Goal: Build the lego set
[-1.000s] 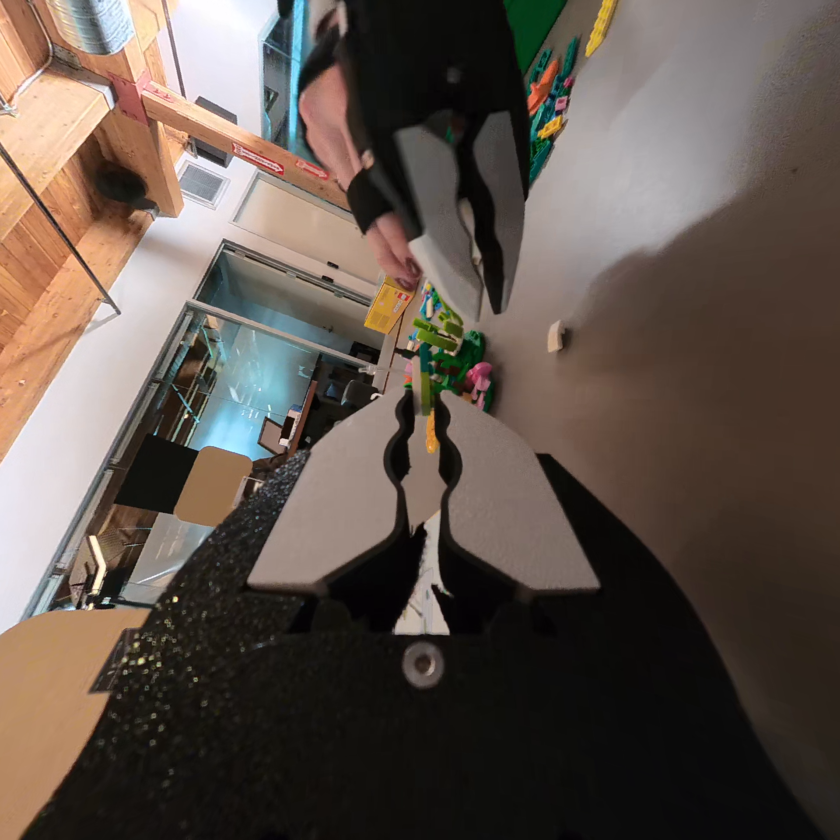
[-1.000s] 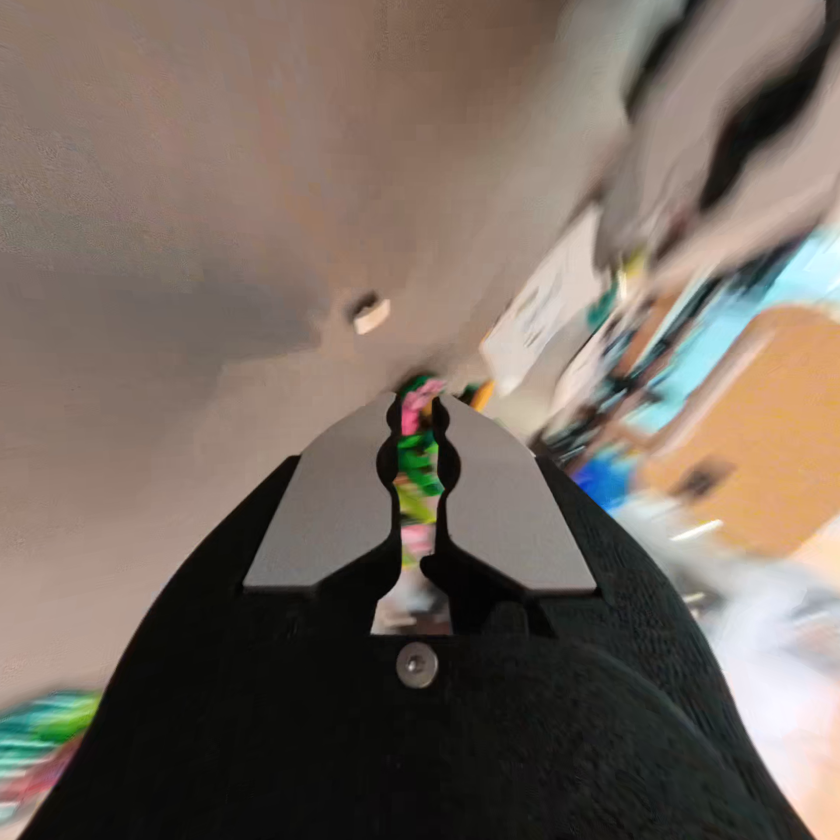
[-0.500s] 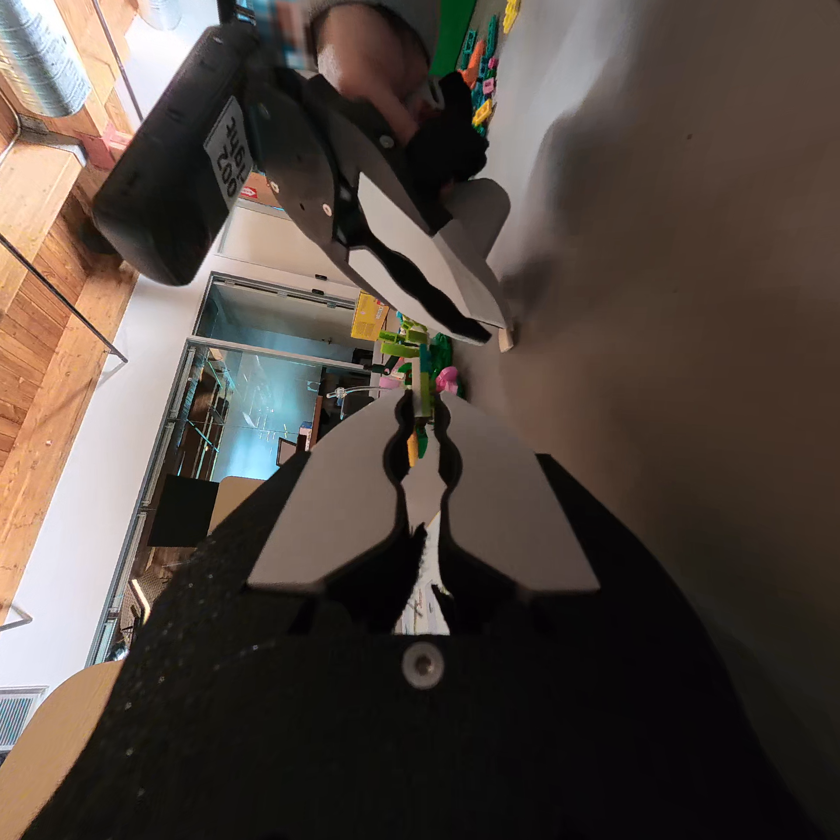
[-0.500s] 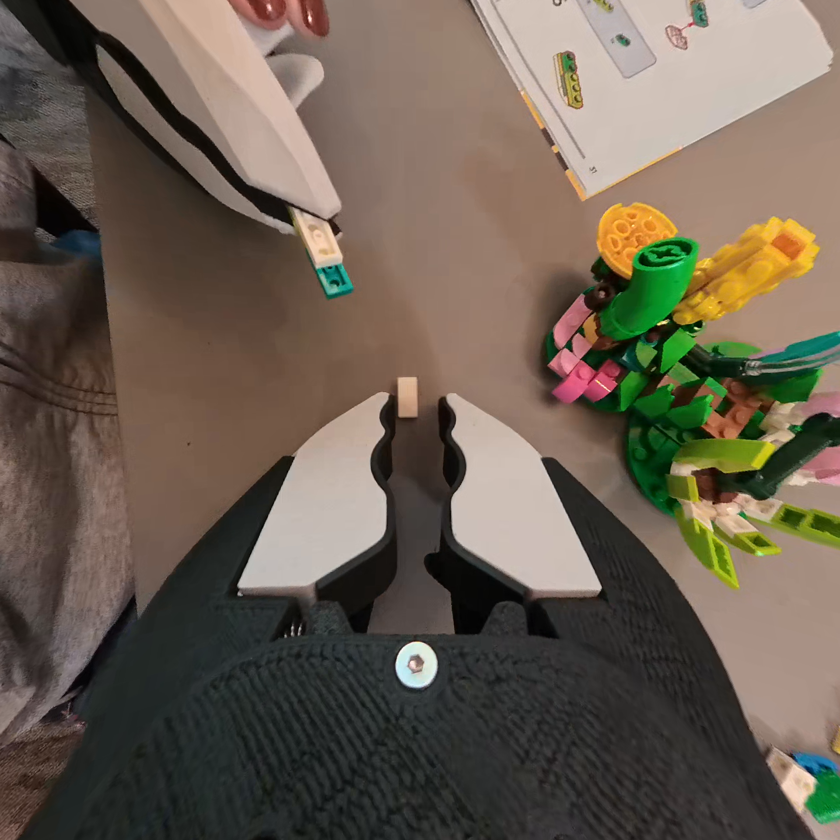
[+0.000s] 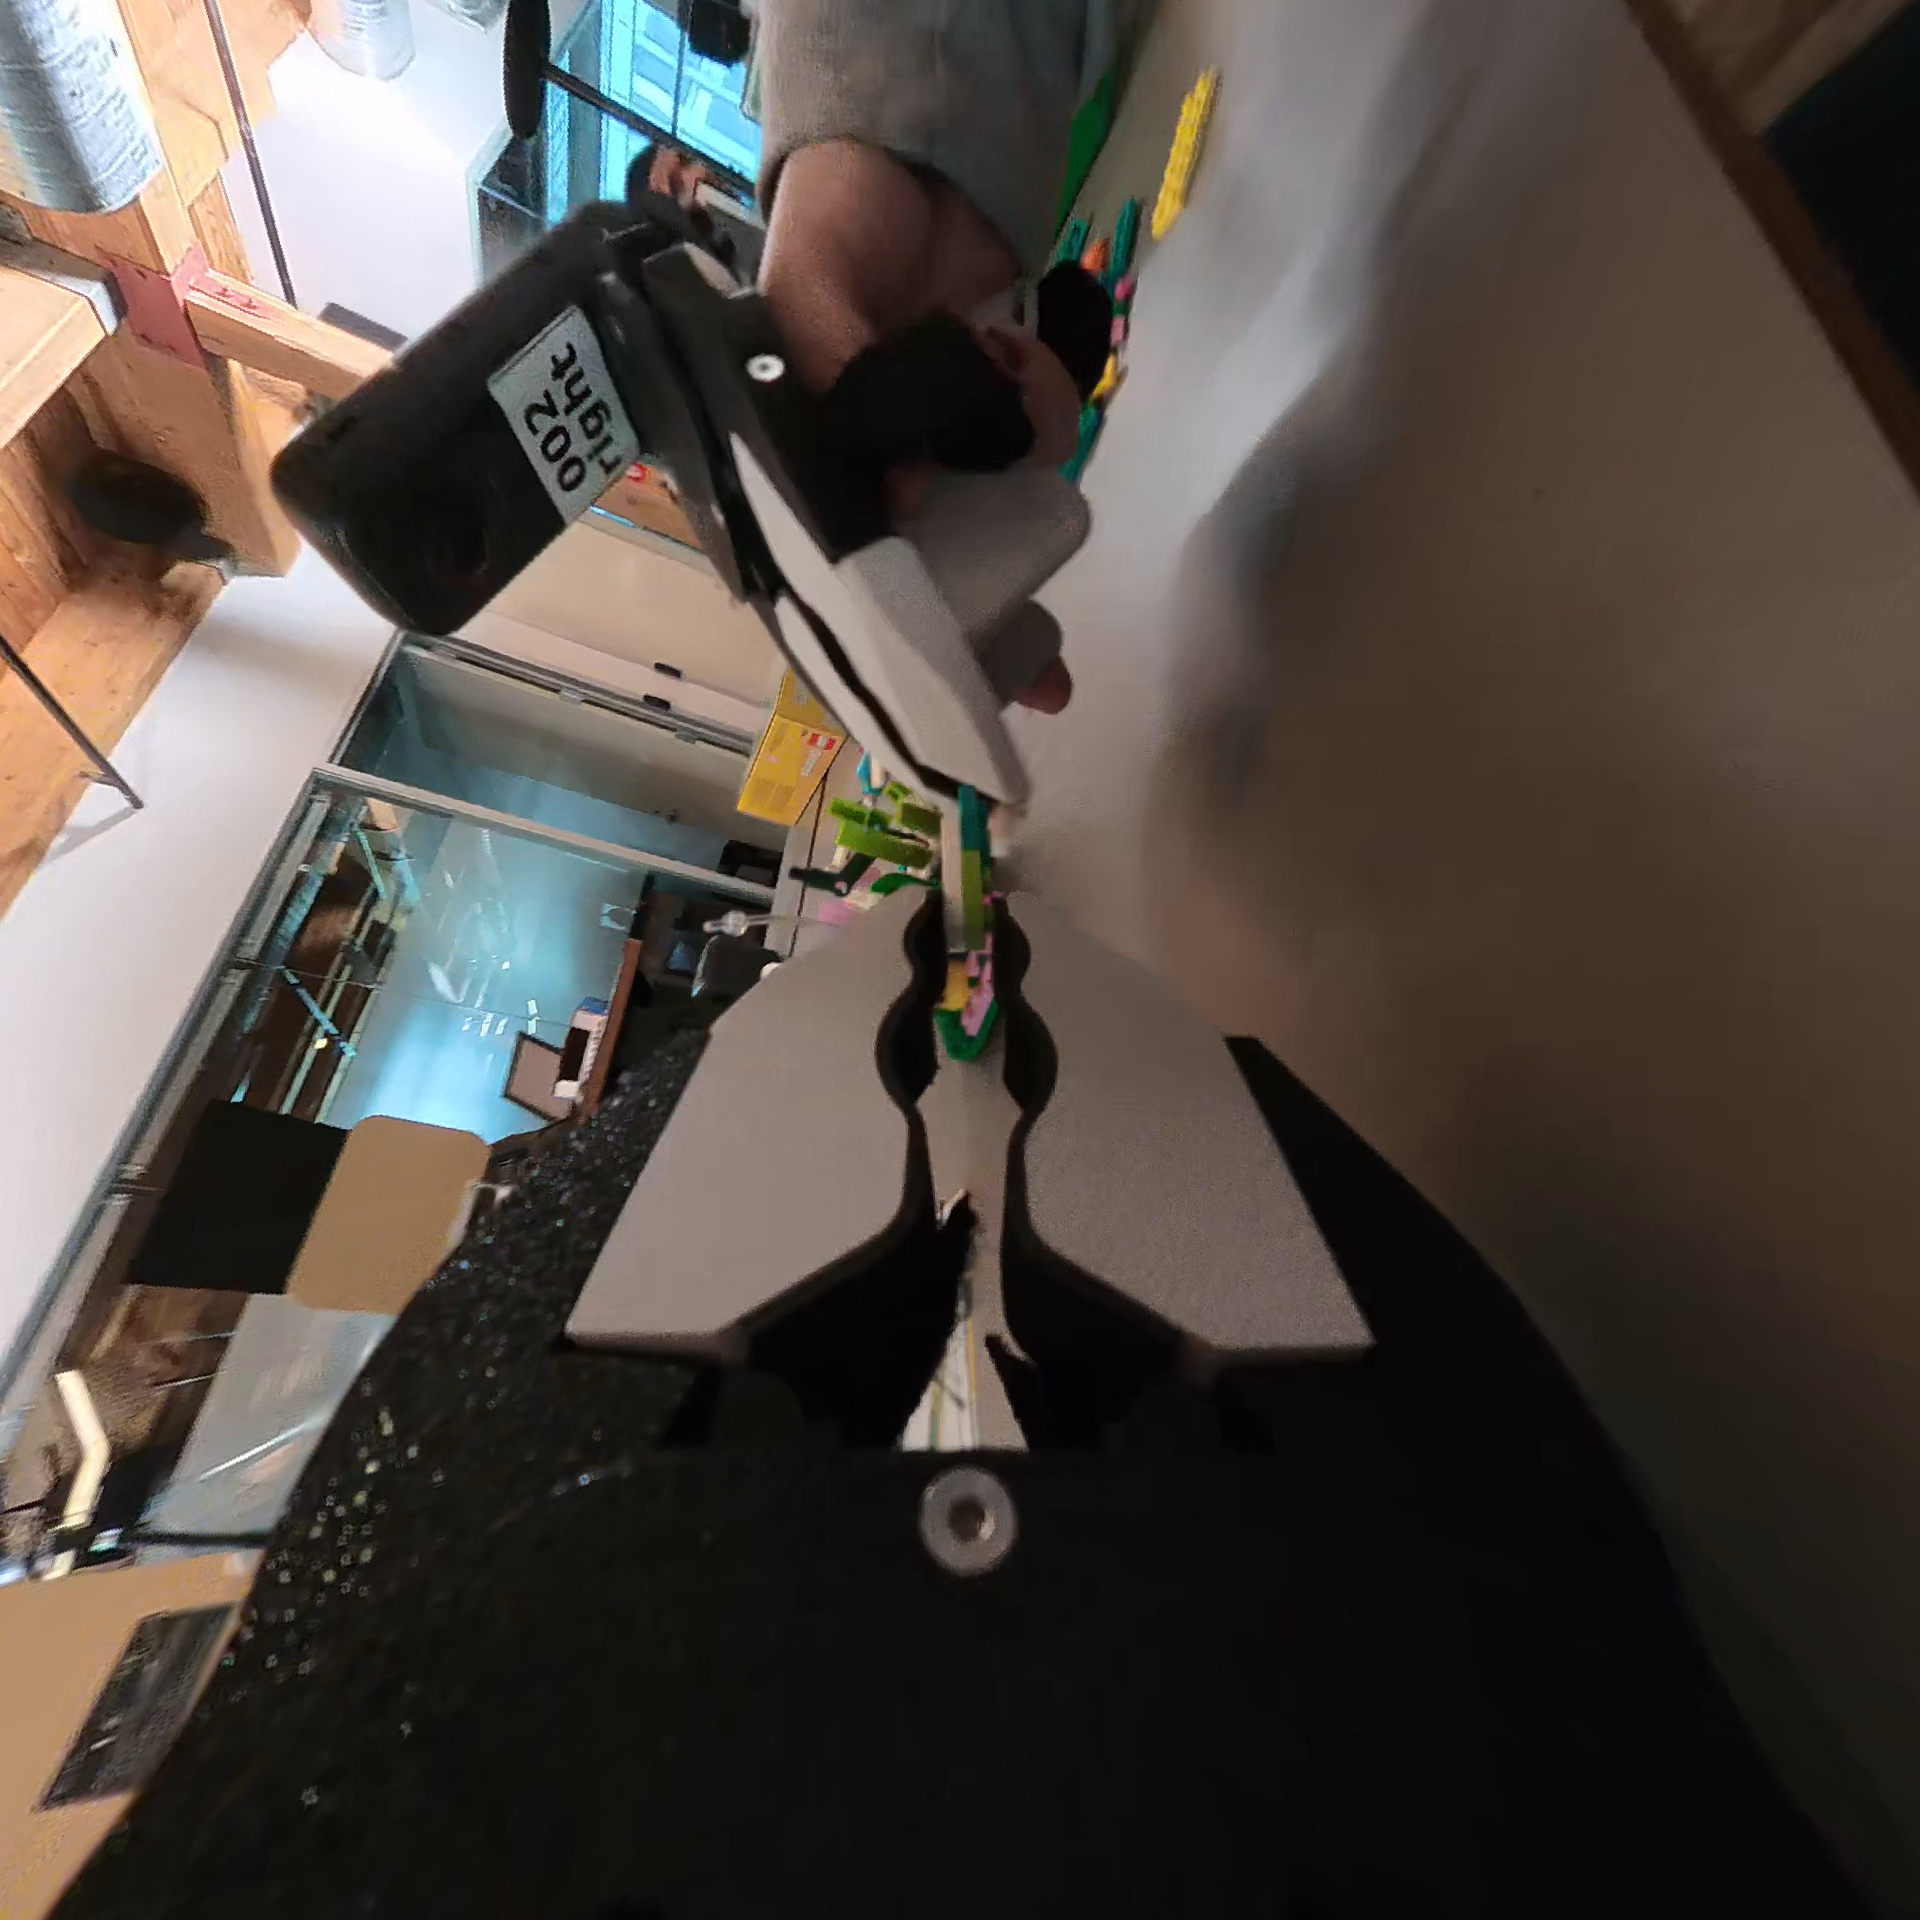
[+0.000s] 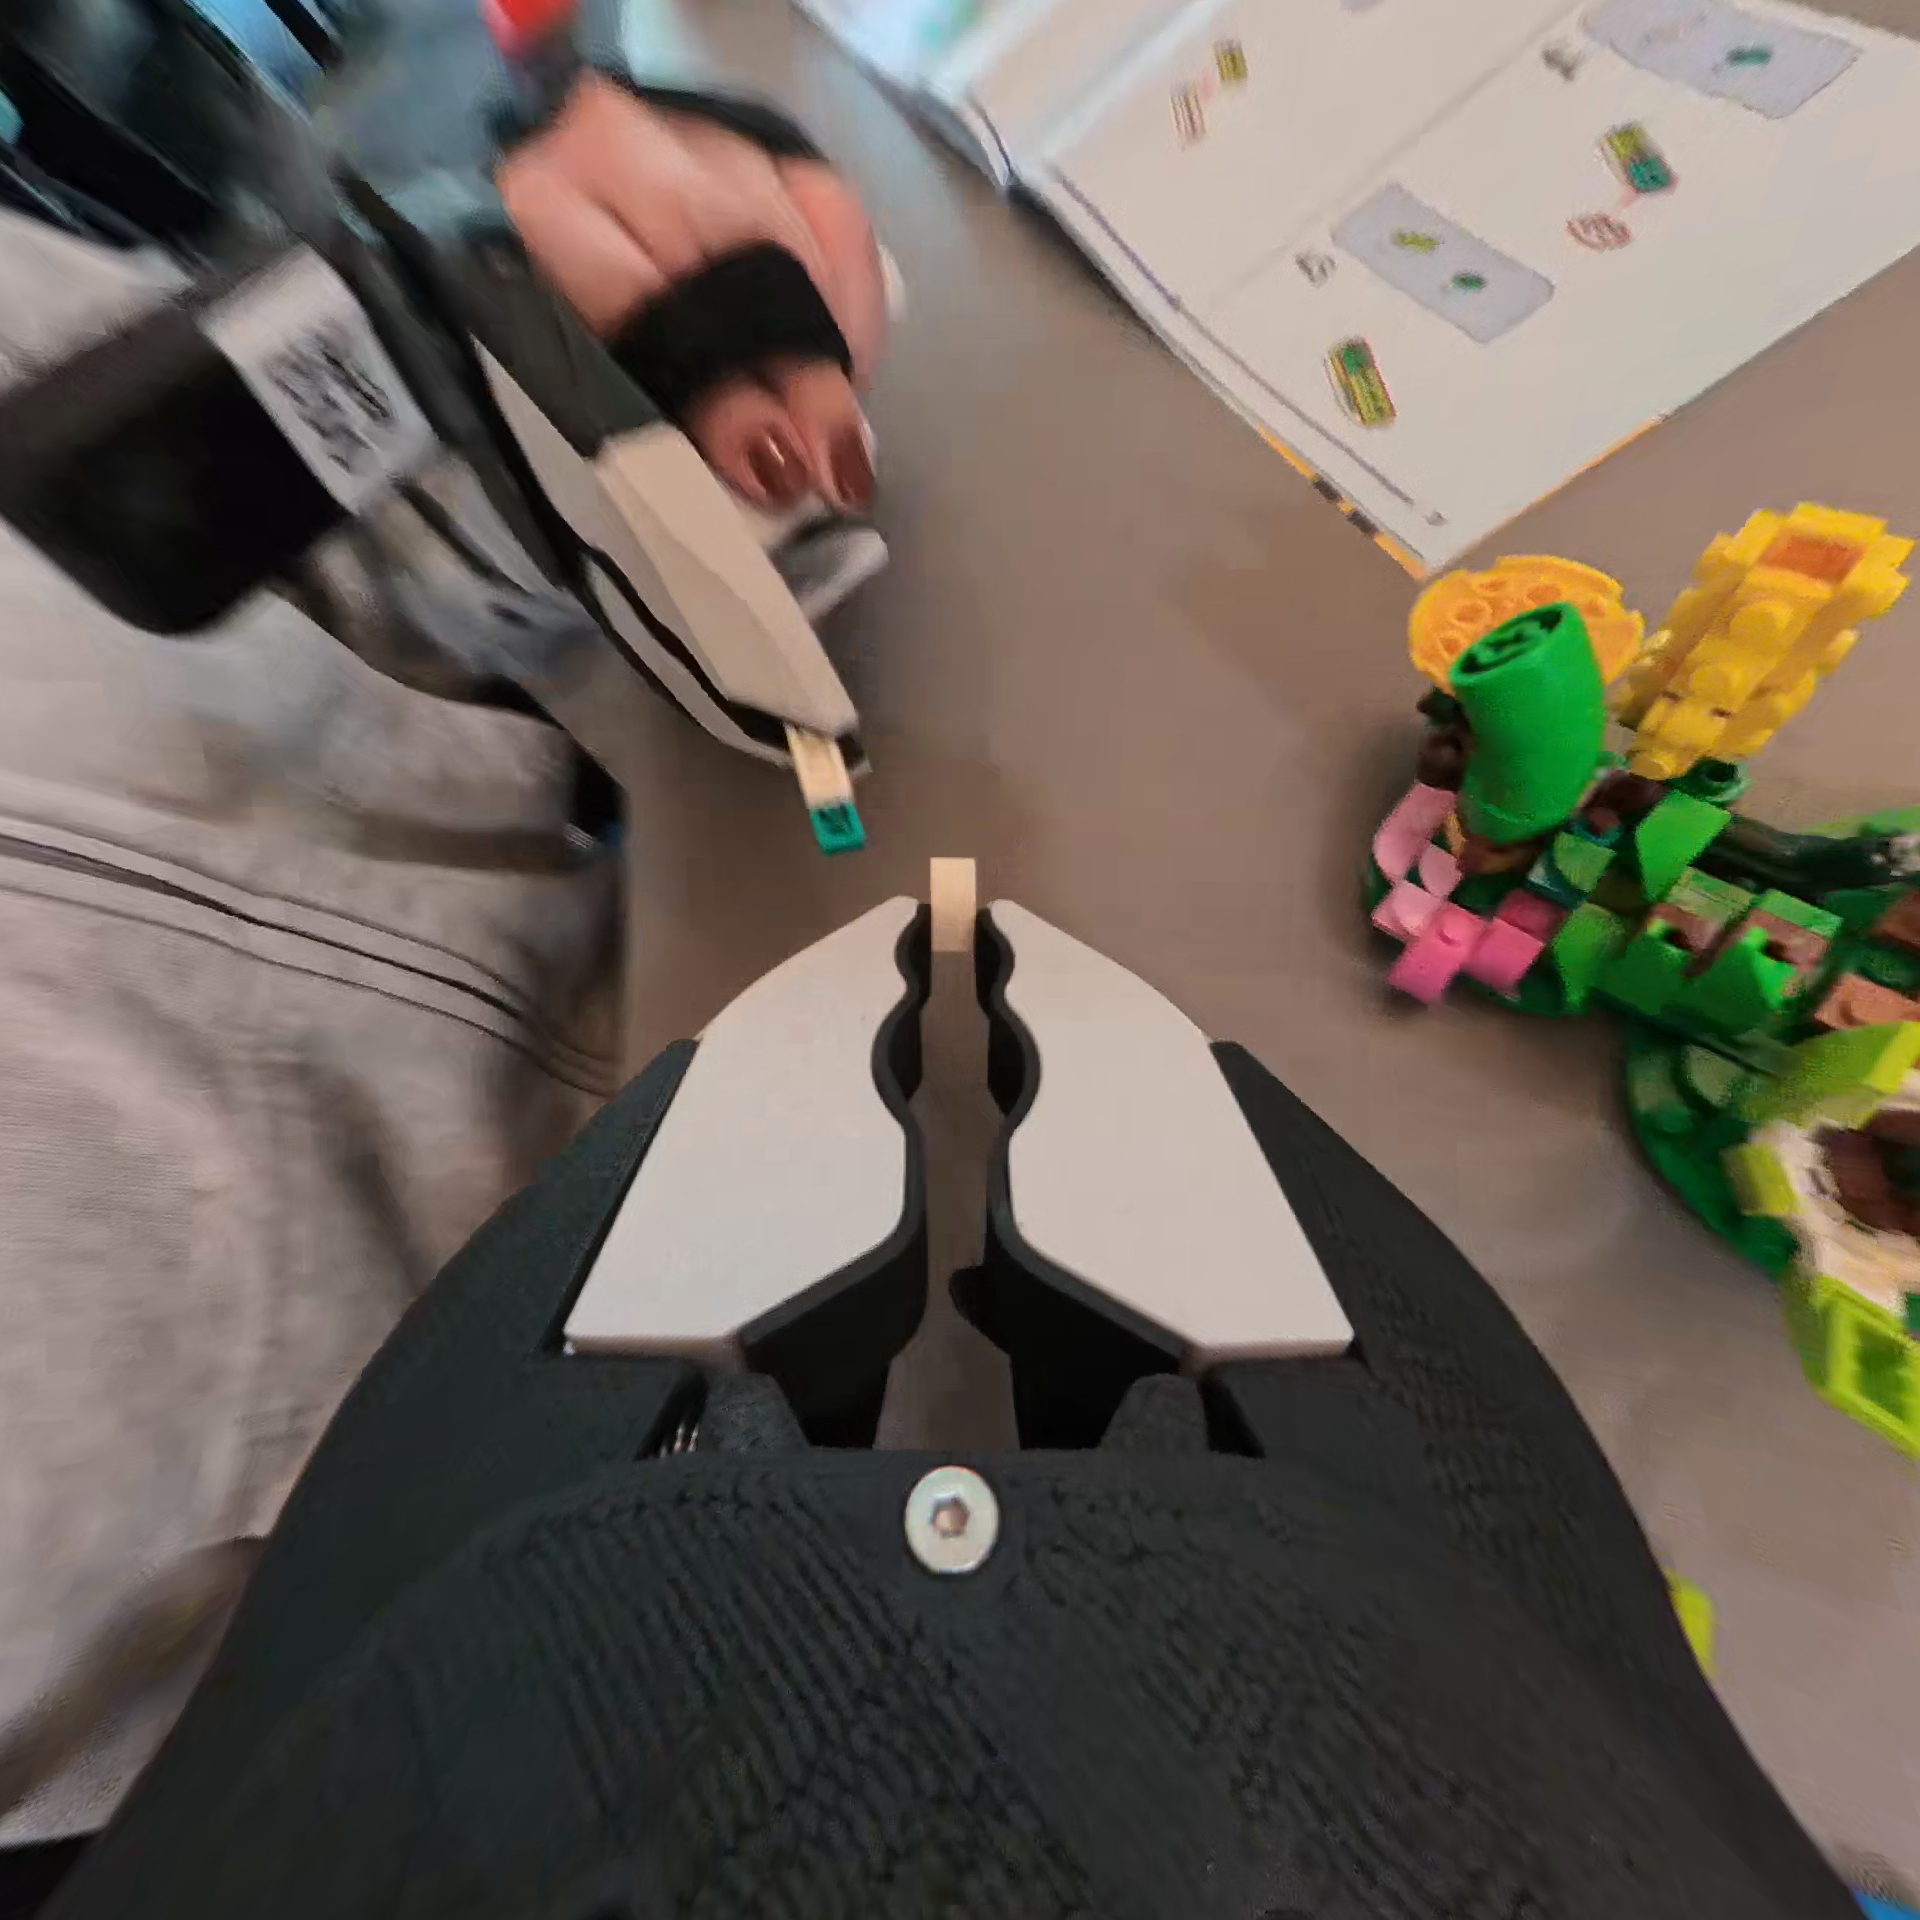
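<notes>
While both wrist views overlap on one grey table (image 6: 1091,644), items run as follows.

Right gripper (image 6: 953,914): tips closed on a small tan piece (image 6: 952,902), held on edge, its far half sticking out past the tips. Whether the piece touches the table cannot be told.

Left gripper (image 6: 821,743): seen from the right wrist view at upper left, fingers pinched on a cream-and-teal strip (image 6: 826,795) that juts from the tips. In its own view the left gripper (image 5: 961,930) has the strip (image 5: 961,883) running forward from between the tips. A hand (image 6: 717,312) wraps the handle.

Gap: the strip's teal end lies just beside the tan piece, up and to the left, apart from it, with bare table showing between them.

Flower model (image 6: 1621,894): green, yellow and pink build, lying on the table right of the right gripper, well apart from the tan piece. Bare table separates them.

Booklet (image 6: 1455,260): open, upper right, its near corner close to the model's yellow blooms.

Table edge: runs down the left side of the right wrist view, bordered by grey clothing (image 6: 260,935). Both grippers work close to this edge.

Loose bricks (image 5: 1184,156): yellow strip and mixed colours at the far end of the table, beyond the right gripper (image 5: 977,769).
</notes>
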A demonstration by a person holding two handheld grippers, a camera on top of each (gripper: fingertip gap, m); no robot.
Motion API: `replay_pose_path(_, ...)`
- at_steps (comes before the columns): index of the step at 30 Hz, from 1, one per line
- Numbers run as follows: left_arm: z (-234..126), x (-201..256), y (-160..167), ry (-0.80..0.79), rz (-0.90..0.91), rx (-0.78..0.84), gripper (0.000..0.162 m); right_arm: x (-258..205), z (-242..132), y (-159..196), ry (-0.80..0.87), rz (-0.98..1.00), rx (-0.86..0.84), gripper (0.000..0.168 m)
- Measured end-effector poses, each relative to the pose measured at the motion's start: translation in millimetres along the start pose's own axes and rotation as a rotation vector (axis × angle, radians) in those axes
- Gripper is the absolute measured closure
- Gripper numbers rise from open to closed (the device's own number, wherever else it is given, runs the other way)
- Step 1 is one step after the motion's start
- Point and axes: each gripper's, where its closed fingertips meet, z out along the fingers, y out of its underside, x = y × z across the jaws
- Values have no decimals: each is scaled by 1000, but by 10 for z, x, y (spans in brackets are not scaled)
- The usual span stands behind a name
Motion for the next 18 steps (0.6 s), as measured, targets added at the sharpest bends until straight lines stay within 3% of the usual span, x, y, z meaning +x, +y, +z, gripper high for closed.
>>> replay_pose_path(1,-8,-2,-22,7,-24,17,154,-55,-38,-69,-53,39,39,162)
replay_pose_path(4,-18,9,-70,30,-59,51,154,-189,-120,-182,-147,55,79,162)
replay_pose_path(10,-4,40,-111,26,1,49,154,-305,-101,-162,-131,-82,-22,162)
replay_pose_path(18,-11,37,-143,21,10,62,154,-352,-68,-109,-142,-116,-106,162)
